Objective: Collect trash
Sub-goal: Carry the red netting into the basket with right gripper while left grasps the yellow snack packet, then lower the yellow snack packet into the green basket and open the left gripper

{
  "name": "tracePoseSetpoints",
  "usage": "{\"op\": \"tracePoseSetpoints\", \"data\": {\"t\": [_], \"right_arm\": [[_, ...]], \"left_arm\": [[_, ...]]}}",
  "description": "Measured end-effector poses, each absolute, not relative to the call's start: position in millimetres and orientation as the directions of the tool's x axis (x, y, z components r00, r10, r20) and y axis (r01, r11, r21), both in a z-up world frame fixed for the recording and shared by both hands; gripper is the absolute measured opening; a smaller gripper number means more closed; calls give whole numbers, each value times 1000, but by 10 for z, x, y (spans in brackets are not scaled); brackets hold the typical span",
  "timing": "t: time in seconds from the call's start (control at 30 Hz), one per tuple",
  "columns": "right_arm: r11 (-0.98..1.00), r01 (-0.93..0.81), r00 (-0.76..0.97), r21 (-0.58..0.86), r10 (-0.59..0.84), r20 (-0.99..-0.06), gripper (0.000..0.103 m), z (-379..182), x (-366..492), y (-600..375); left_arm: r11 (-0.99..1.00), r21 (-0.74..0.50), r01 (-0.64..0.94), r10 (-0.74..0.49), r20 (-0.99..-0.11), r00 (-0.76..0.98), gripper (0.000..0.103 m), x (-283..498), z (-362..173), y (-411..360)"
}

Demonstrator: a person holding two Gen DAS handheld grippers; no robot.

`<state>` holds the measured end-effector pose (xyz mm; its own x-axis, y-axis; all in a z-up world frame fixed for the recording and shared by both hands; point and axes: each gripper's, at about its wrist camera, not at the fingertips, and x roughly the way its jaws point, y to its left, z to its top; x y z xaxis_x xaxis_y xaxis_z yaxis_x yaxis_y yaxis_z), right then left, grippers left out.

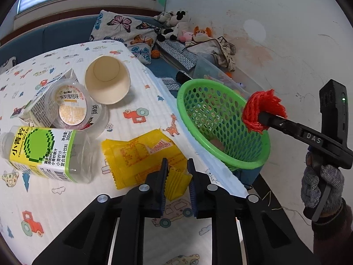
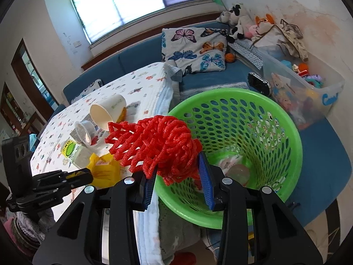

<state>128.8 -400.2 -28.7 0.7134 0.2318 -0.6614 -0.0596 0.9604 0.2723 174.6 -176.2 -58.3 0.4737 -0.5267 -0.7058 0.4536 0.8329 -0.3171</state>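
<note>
My right gripper (image 2: 178,172) is shut on a red foam fruit net (image 2: 154,145) and holds it over the near rim of the green plastic basket (image 2: 286,137); the net also shows in the left wrist view (image 1: 262,110) above the basket (image 1: 222,123). My left gripper (image 1: 177,165) is open around the corner of a yellow wrapper (image 1: 141,161) lying on the patterned table cover. A clear juice bottle (image 1: 46,152), a plastic jelly cup (image 1: 70,108), a carton (image 1: 37,108) and a tipped paper cup (image 1: 107,79) lie behind it.
The basket holds some pale scraps at its bottom (image 2: 236,170). A blue sofa (image 2: 220,77) with a butterfly pillow (image 2: 194,48), soft toys (image 2: 240,22) and a clear toy bin (image 2: 308,92) is behind. The table edge (image 1: 198,154) runs beside the basket.
</note>
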Motion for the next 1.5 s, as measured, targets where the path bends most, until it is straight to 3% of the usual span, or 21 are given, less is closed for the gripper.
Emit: {"op": "tracePoseSetpoints", "data": {"t": [0.4,0.57,0.83,1.4,1.5], "right_arm": [[967,20,706,255,167,-688,38,-374,1327,-4244],[967,51,703,250,143,-697,58,-427,1349,-4310],[963,79,711,256,126,-692,66,-419,1296,-4416],[963,90,708,254,117,-697,77,-465,1072,-4500],[964,87,704,253,120,-700,77,-476,1069,-4483]], "left_arm": [[802,-291,521,-562,-661,496,15,1662,-188,-1876],[783,-282,555,-585,-639,500,15,1710,15,-2013],[752,-239,614,-605,-620,499,15,1809,230,-2340],[742,-205,639,-569,-698,436,15,2225,-2,-3045],[752,-201,627,-556,-705,441,22,2256,-40,-3077]]}}
